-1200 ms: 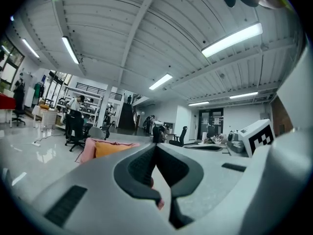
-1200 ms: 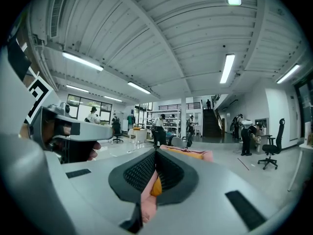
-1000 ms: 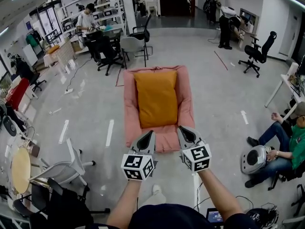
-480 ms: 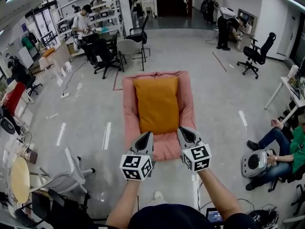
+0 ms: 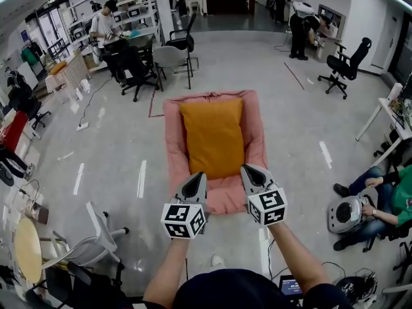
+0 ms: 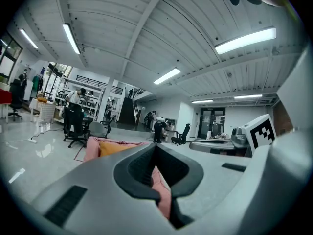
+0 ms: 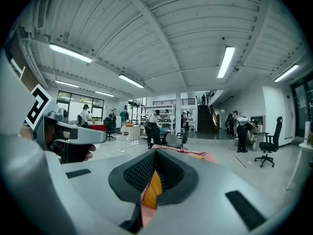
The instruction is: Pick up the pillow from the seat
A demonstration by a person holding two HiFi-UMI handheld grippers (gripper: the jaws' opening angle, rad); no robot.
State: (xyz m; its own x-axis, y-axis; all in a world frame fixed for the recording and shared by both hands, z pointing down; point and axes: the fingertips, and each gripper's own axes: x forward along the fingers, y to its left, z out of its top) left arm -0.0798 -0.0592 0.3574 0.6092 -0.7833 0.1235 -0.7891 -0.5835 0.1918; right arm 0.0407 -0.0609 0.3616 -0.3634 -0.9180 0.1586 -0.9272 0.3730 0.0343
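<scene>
An orange pillow (image 5: 212, 137) lies flat on a low pink seat (image 5: 172, 159) that rests on the grey floor. My left gripper (image 5: 198, 176) is shut and empty, its tip over the seat's near edge, just left of the pillow's near corner. Shut and empty too, my right gripper (image 5: 248, 169) hovers at the pillow's near right corner. In the left gripper view the left gripper (image 6: 155, 148) points level at the seat (image 6: 92, 150) and pillow (image 6: 113, 148). Through the right gripper (image 7: 155, 153) I see a strip of the pillow (image 7: 152, 192).
A white chair (image 5: 90, 237) and a round table (image 5: 27, 246) stand at the lower left. A seated person (image 5: 386, 201) with a grey device (image 5: 344, 214) is at the right. Office chairs (image 5: 170, 60) and desks with people fill the back.
Both grippers have moved forward together toward the seat, from short of its near edge to over it. Their jaws stayed shut.
</scene>
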